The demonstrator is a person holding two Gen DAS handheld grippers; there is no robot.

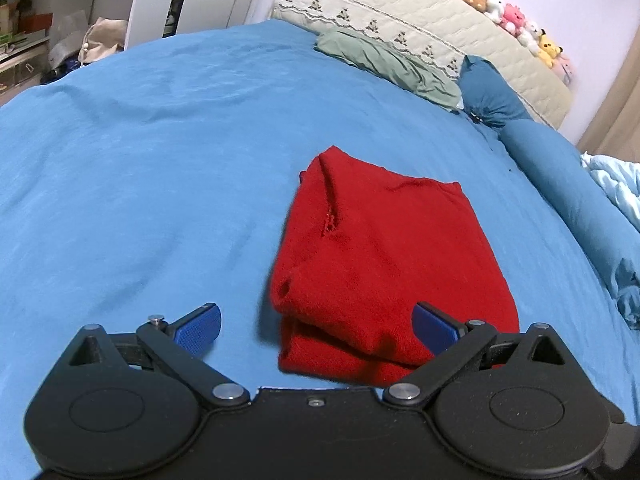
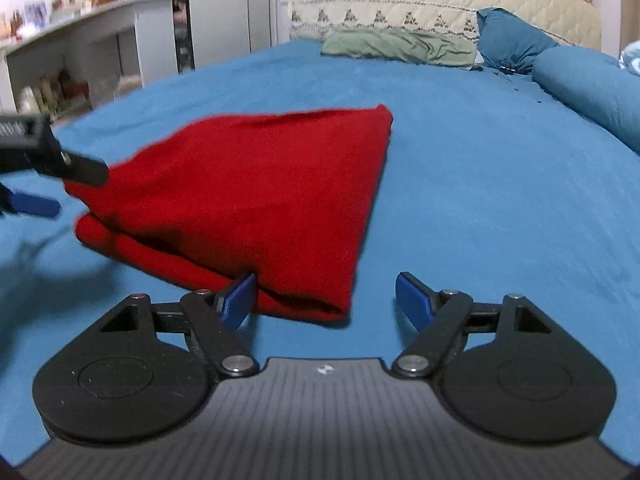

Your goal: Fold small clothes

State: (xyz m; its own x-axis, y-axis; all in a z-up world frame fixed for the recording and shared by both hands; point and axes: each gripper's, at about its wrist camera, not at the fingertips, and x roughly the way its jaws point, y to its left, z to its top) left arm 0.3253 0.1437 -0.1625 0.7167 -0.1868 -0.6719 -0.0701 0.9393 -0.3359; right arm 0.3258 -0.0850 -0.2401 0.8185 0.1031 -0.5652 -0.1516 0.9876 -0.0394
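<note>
A folded red knit garment lies on the blue bed sheet; it also shows in the right wrist view. My left gripper is open, its jaws wide apart astride the garment's near left corner, holding nothing. My right gripper is open too, astride the garment's near right corner, with its left pad touching the cloth edge. The left gripper also shows at the left edge of the right wrist view, beside the garment's left corner.
A green cloth, blue pillows and a quilted cream headboard with plush toys lie at the far end. Shelves and a desk stand left of the bed. A light blue blanket lies at the right.
</note>
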